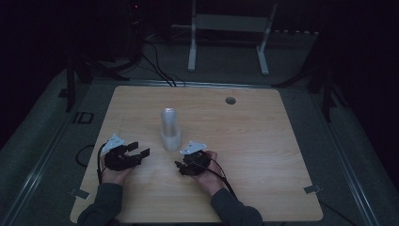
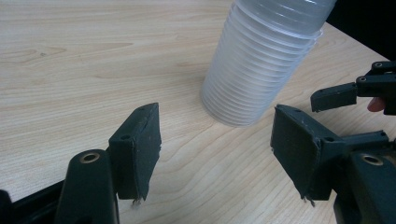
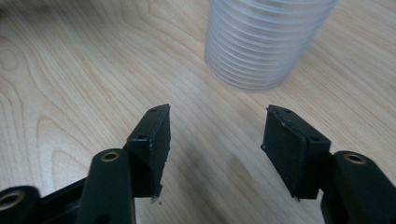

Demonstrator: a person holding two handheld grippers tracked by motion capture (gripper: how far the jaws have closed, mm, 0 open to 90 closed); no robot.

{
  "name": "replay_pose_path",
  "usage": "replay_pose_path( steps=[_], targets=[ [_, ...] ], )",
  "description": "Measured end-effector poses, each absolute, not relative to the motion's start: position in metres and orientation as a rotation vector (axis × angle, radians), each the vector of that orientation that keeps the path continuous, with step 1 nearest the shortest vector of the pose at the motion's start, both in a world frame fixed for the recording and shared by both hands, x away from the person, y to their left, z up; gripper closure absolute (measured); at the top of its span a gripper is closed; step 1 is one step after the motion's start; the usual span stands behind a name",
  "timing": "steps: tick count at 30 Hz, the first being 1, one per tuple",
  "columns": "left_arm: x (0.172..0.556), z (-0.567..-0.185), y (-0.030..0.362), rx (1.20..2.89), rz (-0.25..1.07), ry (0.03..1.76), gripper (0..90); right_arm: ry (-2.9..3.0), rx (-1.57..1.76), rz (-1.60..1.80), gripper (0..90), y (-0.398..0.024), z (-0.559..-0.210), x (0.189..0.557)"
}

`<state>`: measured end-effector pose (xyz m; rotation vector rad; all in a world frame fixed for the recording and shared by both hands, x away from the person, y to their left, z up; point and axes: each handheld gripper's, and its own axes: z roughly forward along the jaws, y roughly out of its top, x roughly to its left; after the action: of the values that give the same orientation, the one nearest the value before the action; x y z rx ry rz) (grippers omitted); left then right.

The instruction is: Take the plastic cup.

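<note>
Hand-held grippers (image 1: 141,153) (image 1: 179,165) flanking cup stack (image 1: 170,129)

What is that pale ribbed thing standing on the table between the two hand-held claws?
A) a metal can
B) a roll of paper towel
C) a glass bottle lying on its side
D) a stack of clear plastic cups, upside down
D: the stack of clear plastic cups stands upright, wide rims down on the table, its nested edges showing as rings.
</note>
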<state>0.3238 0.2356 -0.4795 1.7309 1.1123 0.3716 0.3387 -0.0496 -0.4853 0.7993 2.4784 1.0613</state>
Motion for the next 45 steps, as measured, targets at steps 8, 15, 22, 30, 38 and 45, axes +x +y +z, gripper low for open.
replay_pose_path(
  steps=[8,15,22,30,38,45],
  targets=[
    [0.322,-0.476,0.234,1.733,0.376,1.097,33.7,2.512,0.794,1.058,40.4,-0.044,-0.491,0.340],
    [0.321,-0.470,0.234,1.733,0.392,1.085,33.7,2.516,0.778,1.064,43.0,-0.041,-0.492,0.340],
    [0.317,-0.456,0.231,1.723,0.410,1.057,33.1,2.506,0.756,1.070,43.6,-0.040,-0.486,0.341],
    [0.318,-0.441,0.223,1.754,0.412,1.014,33.4,2.492,0.711,1.078,43.3,-0.037,-0.477,0.343],
    [0.326,-0.426,0.218,1.758,0.410,0.986,31.5,2.470,0.736,1.114,41.9,-0.041,-0.471,0.349],
    [0.334,-0.410,0.210,1.783,0.439,0.945,29.4,2.456,0.734,1.117,41.6,-0.041,-0.466,0.353]
  ],
)
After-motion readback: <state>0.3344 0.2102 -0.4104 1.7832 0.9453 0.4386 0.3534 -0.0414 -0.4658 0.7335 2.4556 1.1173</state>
